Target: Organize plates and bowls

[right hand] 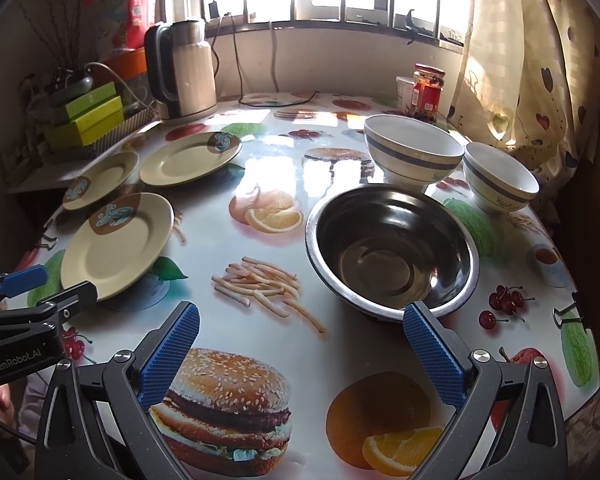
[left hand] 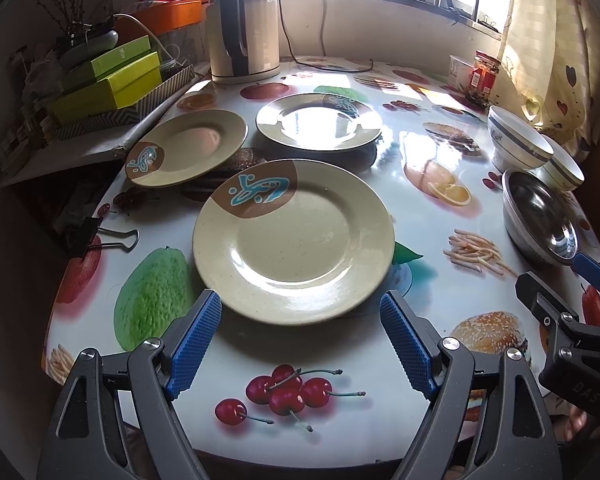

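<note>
Between the wide-spread blue-padded fingers of the left gripper (left hand: pixel 300 344), which holds nothing, lies a printed cluster of cherries on the glossy tablecloth (left hand: pixel 420 216). Just ahead of its fingertips sits the nearest plate (left hand: pixel 294 242), cream with a brown patch and a blue motif, its near rim level with the pads but not touching them. Farther ahead and to the left lies a second plate (left hand: pixel 186 148) of the same pattern; straight beyond, a third plate (left hand: pixel 319 121) glares under window light. Behind them stands an electric kettle (left hand: pixel 244 24), with green boxes (left hand: pixel 112 80) stacked to its left.

The right gripper (right hand: pixel 300 356) is likewise fully spread and empty, hovering above a printed hamburger. Its right pad overlaps the near rim of a steel bowl (right hand: pixel 392 248) in the view; whether they touch cannot be told. Beyond the steel bowl stand two white bowls with blue bands, a larger bowl (right hand: pixel 414 152) and, to its right, a smaller bowl (right hand: pixel 500 178). Farther back is a red-labelled jar (right hand: pixel 429 90); its label is too small to read.

At the left edge of the right wrist view, the other gripper's body reads "GenRobot.AI". Bright glare washes out the far tabletop.
</note>
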The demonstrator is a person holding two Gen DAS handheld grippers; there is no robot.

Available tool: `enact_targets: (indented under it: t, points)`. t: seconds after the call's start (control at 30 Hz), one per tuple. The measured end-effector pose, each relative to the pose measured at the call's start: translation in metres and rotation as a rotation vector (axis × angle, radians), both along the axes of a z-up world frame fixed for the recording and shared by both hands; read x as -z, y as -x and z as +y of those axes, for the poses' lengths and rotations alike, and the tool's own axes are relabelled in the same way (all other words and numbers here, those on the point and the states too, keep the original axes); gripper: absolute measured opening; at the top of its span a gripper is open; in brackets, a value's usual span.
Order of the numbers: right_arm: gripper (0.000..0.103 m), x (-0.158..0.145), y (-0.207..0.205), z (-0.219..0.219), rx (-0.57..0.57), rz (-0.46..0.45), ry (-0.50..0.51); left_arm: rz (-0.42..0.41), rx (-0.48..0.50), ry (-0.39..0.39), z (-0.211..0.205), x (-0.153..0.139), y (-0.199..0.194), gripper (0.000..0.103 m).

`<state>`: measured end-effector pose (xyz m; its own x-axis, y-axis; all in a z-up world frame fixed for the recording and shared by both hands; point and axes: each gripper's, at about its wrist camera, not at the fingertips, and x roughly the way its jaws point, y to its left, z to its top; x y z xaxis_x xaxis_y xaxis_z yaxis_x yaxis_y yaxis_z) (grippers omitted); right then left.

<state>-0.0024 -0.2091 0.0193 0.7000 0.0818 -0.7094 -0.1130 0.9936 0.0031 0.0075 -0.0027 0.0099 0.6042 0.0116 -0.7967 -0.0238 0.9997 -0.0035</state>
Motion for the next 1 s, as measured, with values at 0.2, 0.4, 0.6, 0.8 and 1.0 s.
enact_targets:
  t: [0.2,0.4,0.6,0.8,1.0]
  points:
    - [0.103,0.000,0.000,0.000,0.000,0.000,0.001,0.000,-0.001,0.000,0.000,0.000,0.000,0.082]
    - [0.103,-0.005,-0.005,0.004,-0.019,-0.008,0.002,-0.006,-0.001,0.013,0.006,-0.005,-0.008,0.082]
    - [0.103,-0.020,-0.026,0.012,-0.044,-0.029,-0.013,-0.021,-0.015,0.031,0.019,-0.017,-0.030,0.082]
    - [0.103,-0.032,-0.060,0.027,-0.077,-0.014,-0.037,-0.031,-0.025,0.054,0.037,-0.028,-0.062,0.082]
    - [0.103,-0.040,-0.099,0.041,-0.079,-0.002,-0.043,-0.014,-0.030,0.069,0.052,-0.030,-0.097,0.082]
